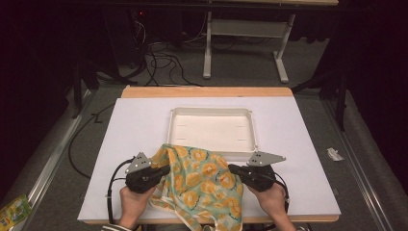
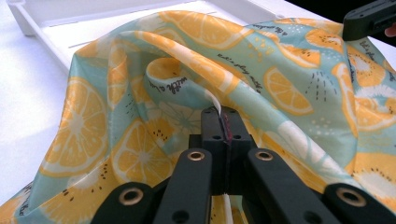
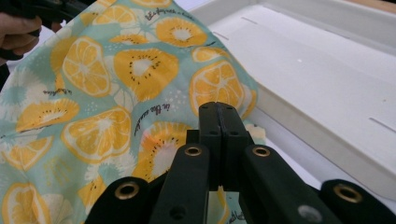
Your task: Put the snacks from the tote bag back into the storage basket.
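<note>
I have both grippers clamped on the cloth (image 1: 199,185), a teal piece printed with orange slices. My left gripper (image 1: 162,173) has its fingers (image 2: 212,128) pressed together on a white-hemmed edge of the fabric, which I see pinched between the pads in the left gripper view. My right gripper (image 1: 234,169) has its fingers (image 3: 229,126) together too, with the cloth's edge caught between them in the right gripper view.

The cloth lies bunched between the two grippers at the near side of the tabletop (image 1: 130,144), held up in loose folds. Its far edge reaches the near rim of the white tray (image 1: 211,111) and laps just over it; its near end hangs past the tabletop's front edge, between my forearms.

The tray sits flat in the middle of the tabletop, beyond the cloth. My left hand (image 1: 132,202) and right hand (image 1: 272,199) grip the gripper bodies from below, each trailing a black cable, and a grey plate tops each gripper.
</note>
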`<state>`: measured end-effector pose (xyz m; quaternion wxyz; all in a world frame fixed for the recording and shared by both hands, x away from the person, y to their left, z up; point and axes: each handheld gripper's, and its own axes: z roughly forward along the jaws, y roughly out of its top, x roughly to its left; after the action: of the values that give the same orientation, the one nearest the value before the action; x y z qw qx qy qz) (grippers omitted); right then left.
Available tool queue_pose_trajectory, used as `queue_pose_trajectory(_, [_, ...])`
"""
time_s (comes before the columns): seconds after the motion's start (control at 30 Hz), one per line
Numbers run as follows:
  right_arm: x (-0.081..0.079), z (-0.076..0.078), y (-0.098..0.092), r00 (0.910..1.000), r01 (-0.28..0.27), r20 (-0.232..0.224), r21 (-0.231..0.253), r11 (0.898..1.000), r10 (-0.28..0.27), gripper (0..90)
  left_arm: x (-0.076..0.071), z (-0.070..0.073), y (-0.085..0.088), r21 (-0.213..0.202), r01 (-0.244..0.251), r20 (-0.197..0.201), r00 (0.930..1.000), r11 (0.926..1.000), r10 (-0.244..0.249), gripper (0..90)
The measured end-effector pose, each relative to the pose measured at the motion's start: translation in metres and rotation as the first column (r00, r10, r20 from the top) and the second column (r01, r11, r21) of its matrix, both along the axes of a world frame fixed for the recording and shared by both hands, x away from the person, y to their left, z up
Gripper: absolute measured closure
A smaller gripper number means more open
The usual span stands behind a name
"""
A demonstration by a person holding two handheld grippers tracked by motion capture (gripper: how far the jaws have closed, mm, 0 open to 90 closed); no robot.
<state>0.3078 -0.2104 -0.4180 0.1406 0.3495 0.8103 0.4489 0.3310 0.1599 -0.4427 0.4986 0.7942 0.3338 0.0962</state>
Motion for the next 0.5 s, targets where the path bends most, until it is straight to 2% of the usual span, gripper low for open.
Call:
queue_pose_trajectory(0.27, [0.003,0.002,-0.017,0.9984,0.054,0.015,0.022,0.998,-0.055,90.0,-0.002,0.007,-0.001,-0.011,0.009,0.017,0.9998,0.9999,-0.009,90.0])
queue_pose_trajectory(0.5, [0.008,-0.004,-0.030,0.9945,0.105,-0.001,0.030,0.994,-0.105,90.0,-0.001,0.009,-0.003,-0.015,0.011,0.026,0.9996,0.9998,-0.011,90.0])
